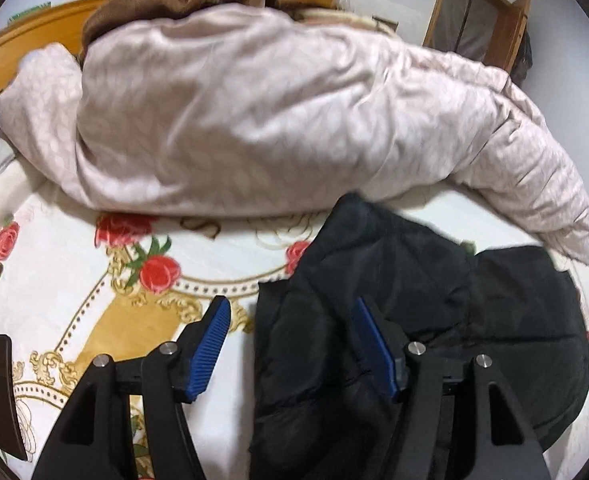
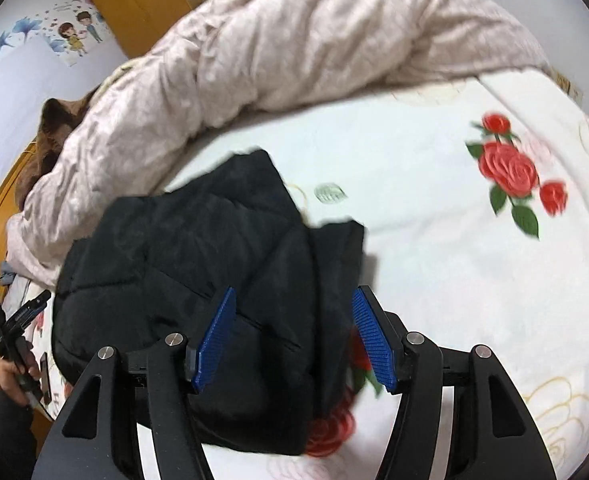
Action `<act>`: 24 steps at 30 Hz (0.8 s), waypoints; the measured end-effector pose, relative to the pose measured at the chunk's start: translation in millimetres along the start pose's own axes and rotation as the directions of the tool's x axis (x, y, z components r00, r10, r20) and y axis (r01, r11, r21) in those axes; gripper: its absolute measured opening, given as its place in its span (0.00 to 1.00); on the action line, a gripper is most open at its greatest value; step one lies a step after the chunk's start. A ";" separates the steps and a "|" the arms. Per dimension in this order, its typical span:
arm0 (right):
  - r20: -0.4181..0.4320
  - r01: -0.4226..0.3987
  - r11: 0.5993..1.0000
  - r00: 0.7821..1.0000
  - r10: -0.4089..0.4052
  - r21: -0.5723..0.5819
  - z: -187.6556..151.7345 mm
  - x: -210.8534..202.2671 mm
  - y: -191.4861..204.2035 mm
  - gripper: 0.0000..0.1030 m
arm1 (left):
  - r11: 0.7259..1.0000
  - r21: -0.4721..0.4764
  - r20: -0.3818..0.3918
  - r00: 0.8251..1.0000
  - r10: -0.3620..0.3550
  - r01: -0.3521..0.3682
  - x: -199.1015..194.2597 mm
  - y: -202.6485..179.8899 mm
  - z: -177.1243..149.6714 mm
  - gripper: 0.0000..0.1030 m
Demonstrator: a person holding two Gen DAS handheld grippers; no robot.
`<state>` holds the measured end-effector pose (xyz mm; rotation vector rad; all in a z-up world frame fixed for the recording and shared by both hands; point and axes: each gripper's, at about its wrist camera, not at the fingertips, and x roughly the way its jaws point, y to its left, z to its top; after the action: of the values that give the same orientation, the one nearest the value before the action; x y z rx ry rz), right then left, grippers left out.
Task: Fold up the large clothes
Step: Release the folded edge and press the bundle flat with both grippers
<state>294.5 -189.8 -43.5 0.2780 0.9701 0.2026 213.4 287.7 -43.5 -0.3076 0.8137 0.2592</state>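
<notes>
A black quilted jacket (image 1: 414,320) lies bunched on a white bedspread with red roses (image 1: 54,280). My left gripper (image 1: 290,328) is open and empty, hovering over the jacket's left edge; its right pad is above the black fabric, its left pad above the bedspread. In the right wrist view the same jacket (image 2: 198,264) lies folded over on the bedspread (image 2: 454,260). My right gripper (image 2: 292,324) is open and empty just above the jacket's right part. The left gripper (image 2: 18,320) shows at the far left, held in a hand.
A rumpled pale pink duvet (image 1: 254,112) fills the back of the bed, with a brown blanket (image 1: 174,4) behind it. A wooden headboard (image 1: 26,32) and a door (image 1: 478,20) stand beyond. The duvet (image 2: 294,48) curves round the jacket's far side.
</notes>
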 end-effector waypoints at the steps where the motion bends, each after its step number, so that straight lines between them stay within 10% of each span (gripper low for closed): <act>1: 0.001 -0.002 1.000 1.000 0.002 -0.026 3.0 2.2 10.4 0.60 | 0.999 0.011 0.010 0.999 -0.033 0.033 -2.6 -10.2 2.9 0.64; 9: -0.096 0.054 0.986 0.993 -0.070 -0.161 15.2 84.7 61.5 0.59 | 0.959 0.192 -0.090 0.977 -0.193 0.207 44.7 -119.1 -3.0 0.64; 18: -0.119 0.115 0.978 0.983 -0.136 -0.172 17.4 119.5 51.4 0.60 | 0.961 0.246 -0.101 0.990 -0.103 0.125 87.6 -136.7 -3.2 0.65; 24: -0.066 0.133 0.976 0.987 -0.146 -0.175 22.0 88.1 58.9 0.60 | 0.959 0.265 -0.090 0.993 -0.082 0.103 49.1 -148.3 -2.5 0.65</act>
<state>358.8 -111.5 -81.7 0.0451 1.0391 0.1672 294.9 155.0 -56.6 -0.1002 0.8982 0.0466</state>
